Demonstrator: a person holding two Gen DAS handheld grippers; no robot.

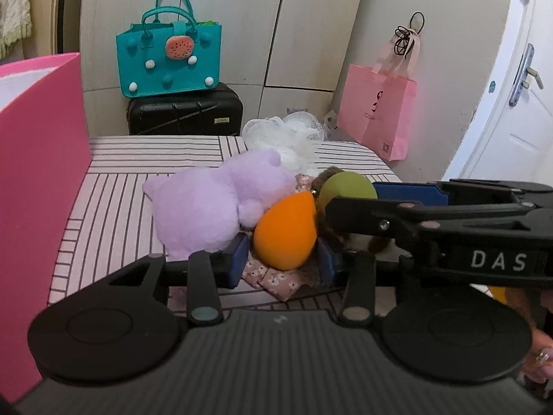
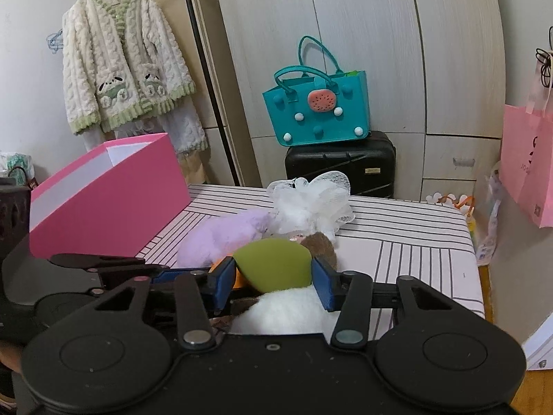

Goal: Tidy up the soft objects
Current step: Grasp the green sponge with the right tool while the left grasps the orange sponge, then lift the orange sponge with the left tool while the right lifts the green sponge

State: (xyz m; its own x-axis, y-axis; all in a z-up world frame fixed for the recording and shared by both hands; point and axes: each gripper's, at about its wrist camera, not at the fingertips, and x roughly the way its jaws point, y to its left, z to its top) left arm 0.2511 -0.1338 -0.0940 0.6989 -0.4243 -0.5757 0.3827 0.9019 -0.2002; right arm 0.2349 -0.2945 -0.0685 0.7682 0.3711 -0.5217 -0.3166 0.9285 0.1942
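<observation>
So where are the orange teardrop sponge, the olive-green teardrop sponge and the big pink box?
Orange teardrop sponge (image 1: pixel 285 231): left wrist view, on its rounded belly.
Olive-green teardrop sponge (image 2: pixel 274 264): right wrist view, middle of its front.
Pink box (image 2: pixel 114 204): right wrist view, on its long outer wall.

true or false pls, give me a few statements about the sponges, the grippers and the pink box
1. The orange sponge sits between the left gripper fingers. True.
2. The right gripper is at the purple plush. False: its fingers flank the green sponge.
3. The pink box is open at the top. True.
4. The white mesh puff lies inside the pink box. False: it lies on the striped cloth, behind the plush.
5. The teal bag stands on a black suitcase. True.
</observation>
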